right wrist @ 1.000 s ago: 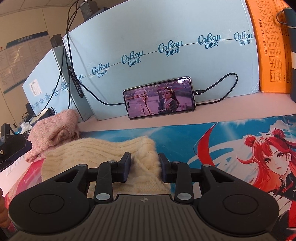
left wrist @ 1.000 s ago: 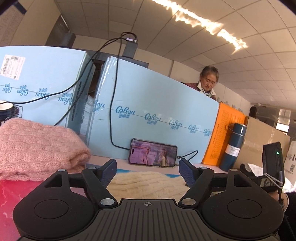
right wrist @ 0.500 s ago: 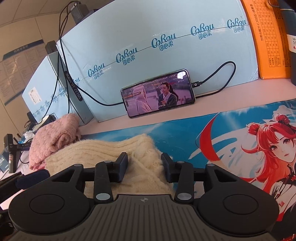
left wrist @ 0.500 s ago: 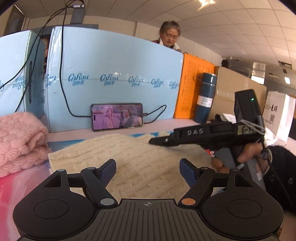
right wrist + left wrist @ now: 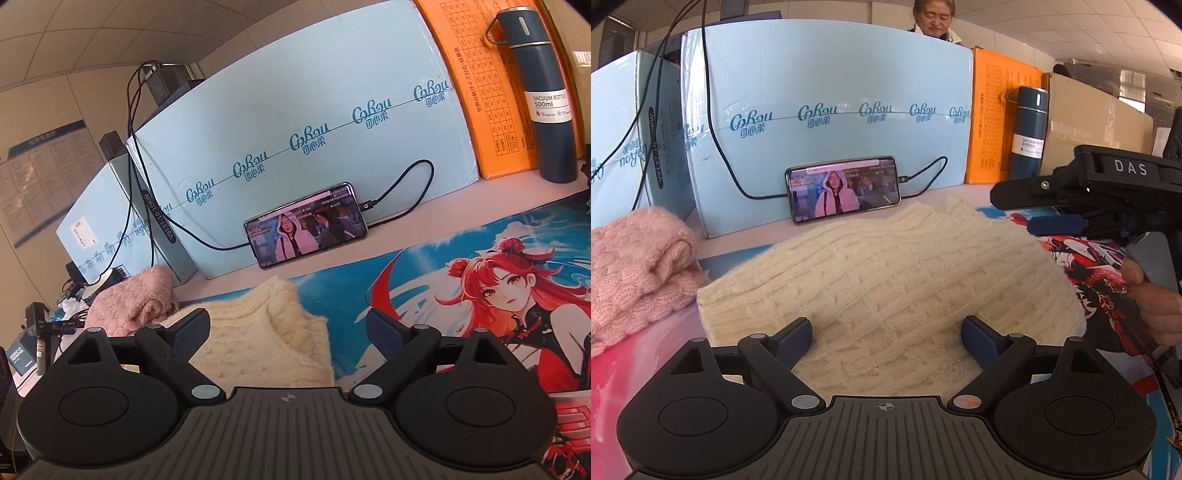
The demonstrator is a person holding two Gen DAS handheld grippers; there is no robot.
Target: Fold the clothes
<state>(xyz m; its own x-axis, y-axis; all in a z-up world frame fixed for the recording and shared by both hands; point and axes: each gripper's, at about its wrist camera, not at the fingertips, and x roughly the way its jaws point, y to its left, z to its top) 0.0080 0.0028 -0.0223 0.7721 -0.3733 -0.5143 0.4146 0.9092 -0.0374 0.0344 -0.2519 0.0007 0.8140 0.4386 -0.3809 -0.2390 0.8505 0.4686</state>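
The left gripper (image 5: 886, 338) sits low over the near edge of the counter (image 5: 639, 354), its two blue-padded fingers (image 5: 796, 338) spread wide apart with nothing between them but the knit below. The cream sweater (image 5: 886, 280) lies folded into a thick mound on the printed anime mat (image 5: 461, 295), filling the middle of the counter in the left wrist view and reaching back almost to the phone. From the right wrist view, the right gripper (image 5: 288, 330) is likewise released, fingers (image 5: 384, 334) well apart; its left finger hangs over the sweater's near corner and its right finger over bare mat. In the left wrist view that gripper comes in from the right edge, above the sweater's right end, held in a hand (image 5: 1156, 299).

At the left edge of the counter, just beside the cream sweater, rests a bunched pink sweater (image 5: 635, 269). Further back, a phone (image 5: 844, 188) leans on its long side against a pale blue carton (image 5: 831, 85), screen lit, a black cable (image 5: 923, 177) plugged into its right end. At the far right corner stands an orange box (image 5: 997, 118) with a dark blue vacuum bottle (image 5: 1028, 133) upright in front of it. Behind the carton a woman (image 5: 934, 18) looks down.
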